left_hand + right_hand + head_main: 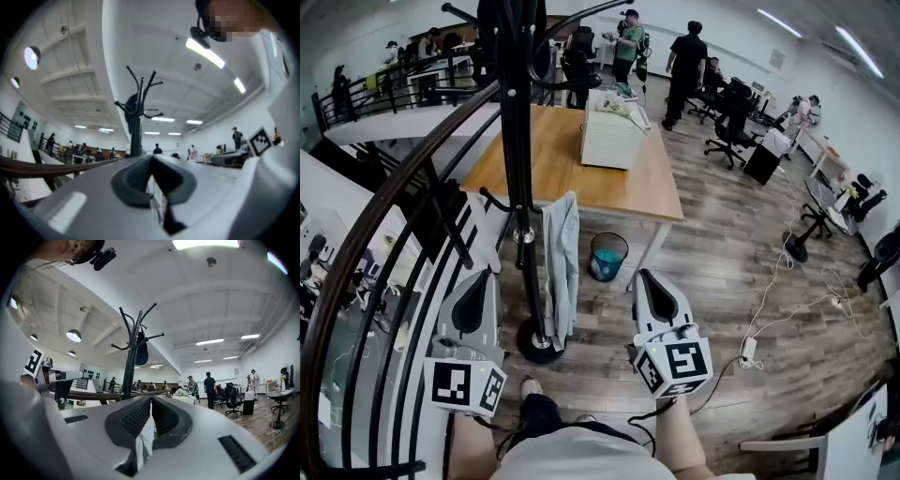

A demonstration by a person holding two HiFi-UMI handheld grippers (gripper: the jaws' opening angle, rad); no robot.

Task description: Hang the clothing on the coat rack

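A: Head view, centre of frame: a pale blue fabric shirt (562, 253) hangs low on the black metal coat rack (517, 141), beside its pole. And the tools?

B: The left gripper (478, 286), lower left, has its jaws pressed together on nothing. The right gripper (652, 286), lower centre-right, is likewise closed and empty, clear of the shirt.

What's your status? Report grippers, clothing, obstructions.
Left gripper and right gripper both shut, empty, held low. Pale blue garment hanging on coat rack. Nothing between grippers and rack; railing close on left.
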